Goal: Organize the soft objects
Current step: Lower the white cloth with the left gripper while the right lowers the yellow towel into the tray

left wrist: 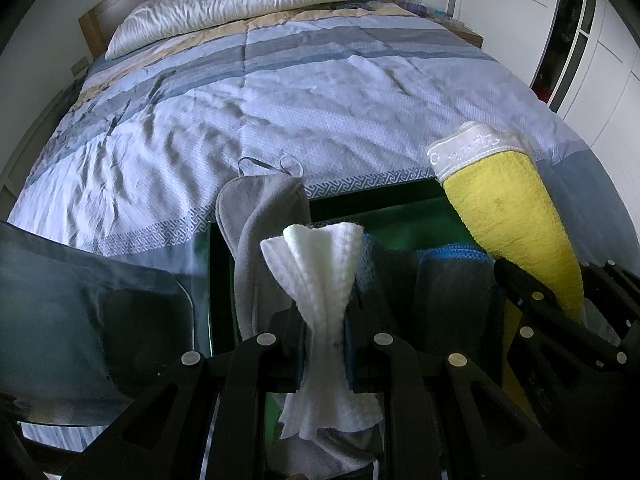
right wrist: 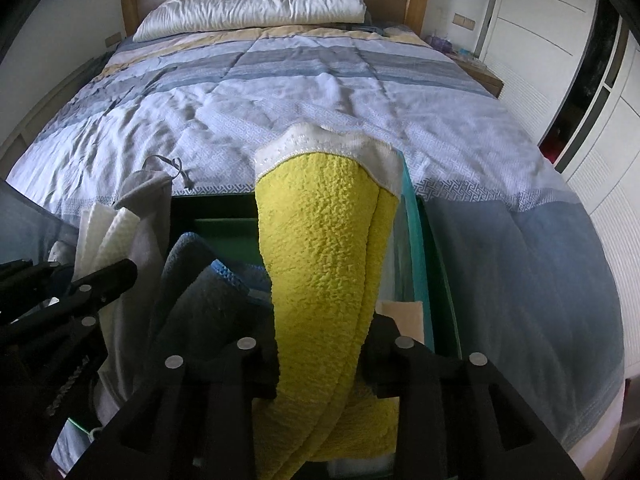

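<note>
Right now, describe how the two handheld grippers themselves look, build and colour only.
Both the left gripper and the right gripper are matte black, built from angular plastic linkage arms with elongated cut-out slots. Round silver pivot pins stud the joints. The fingers taper to blunt black tips. No cables, labels or sleeves are visible in either wrist view.

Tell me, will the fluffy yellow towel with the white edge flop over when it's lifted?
Probably floppy: the fluffy yellow towel with the white edge bunches narrow where the right gripper pinches it. Likely light and unlikely to slip, since its looped pile looks grippy.
</note>
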Demonstrator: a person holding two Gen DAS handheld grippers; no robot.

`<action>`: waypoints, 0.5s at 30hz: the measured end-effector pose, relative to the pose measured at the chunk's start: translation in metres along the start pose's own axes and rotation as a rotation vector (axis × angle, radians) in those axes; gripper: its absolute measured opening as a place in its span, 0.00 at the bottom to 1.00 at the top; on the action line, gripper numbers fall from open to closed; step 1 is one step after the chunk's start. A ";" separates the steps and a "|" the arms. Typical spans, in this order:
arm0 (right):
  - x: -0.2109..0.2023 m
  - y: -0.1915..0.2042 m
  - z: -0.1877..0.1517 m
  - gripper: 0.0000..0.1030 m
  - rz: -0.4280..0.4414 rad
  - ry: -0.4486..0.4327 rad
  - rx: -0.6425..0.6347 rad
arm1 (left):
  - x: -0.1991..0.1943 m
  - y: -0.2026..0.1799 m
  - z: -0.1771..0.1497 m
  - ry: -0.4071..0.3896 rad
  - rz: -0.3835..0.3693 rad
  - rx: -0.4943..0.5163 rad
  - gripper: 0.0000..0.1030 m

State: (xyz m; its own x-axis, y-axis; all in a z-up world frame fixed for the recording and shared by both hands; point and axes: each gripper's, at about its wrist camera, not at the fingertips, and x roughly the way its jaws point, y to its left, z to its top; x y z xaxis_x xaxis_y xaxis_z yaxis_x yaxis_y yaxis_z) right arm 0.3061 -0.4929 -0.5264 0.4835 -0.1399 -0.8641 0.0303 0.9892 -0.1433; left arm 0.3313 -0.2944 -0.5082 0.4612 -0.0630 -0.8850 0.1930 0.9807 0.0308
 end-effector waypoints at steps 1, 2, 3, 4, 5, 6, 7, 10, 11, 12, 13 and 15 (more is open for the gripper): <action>0.000 0.000 -0.001 0.29 -0.002 0.001 -0.002 | 0.000 0.000 0.000 0.001 0.000 0.000 0.12; 0.001 0.000 0.000 0.29 -0.002 0.004 -0.004 | 0.001 0.000 -0.001 0.003 0.000 -0.002 0.12; 0.001 0.000 -0.001 0.29 -0.002 0.006 -0.005 | 0.001 0.000 -0.001 0.003 -0.001 -0.004 0.12; 0.001 0.000 -0.002 0.29 -0.001 0.007 -0.007 | 0.001 0.000 -0.001 0.003 0.000 -0.006 0.12; 0.001 0.000 -0.003 0.29 -0.002 0.006 -0.009 | 0.001 0.000 -0.001 0.004 -0.001 -0.007 0.12; 0.001 0.000 -0.003 0.29 -0.001 0.006 -0.011 | 0.001 0.000 -0.002 0.006 -0.002 -0.008 0.12; 0.001 0.000 -0.003 0.29 0.002 0.006 -0.011 | 0.002 0.000 -0.002 0.007 -0.003 -0.009 0.12; 0.000 0.000 -0.004 0.29 0.003 0.005 -0.013 | 0.003 -0.001 -0.004 0.011 -0.003 -0.013 0.12; 0.000 0.000 -0.005 0.29 0.002 0.006 -0.014 | 0.003 -0.001 -0.004 0.012 -0.002 -0.014 0.12; 0.000 0.000 -0.005 0.29 0.000 0.007 -0.013 | 0.003 -0.001 -0.005 0.014 -0.002 -0.015 0.12; 0.001 0.000 -0.005 0.29 0.001 0.008 -0.013 | 0.004 0.000 -0.004 0.016 -0.002 -0.018 0.12; 0.000 0.000 -0.005 0.29 0.000 0.005 -0.016 | 0.004 0.000 -0.005 0.015 0.002 -0.022 0.12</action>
State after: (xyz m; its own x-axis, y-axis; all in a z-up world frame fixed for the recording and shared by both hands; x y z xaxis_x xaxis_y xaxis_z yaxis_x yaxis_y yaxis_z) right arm 0.3019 -0.4927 -0.5284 0.4793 -0.1400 -0.8664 0.0162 0.9884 -0.1507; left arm 0.3291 -0.2938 -0.5140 0.4482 -0.0587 -0.8920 0.1735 0.9846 0.0224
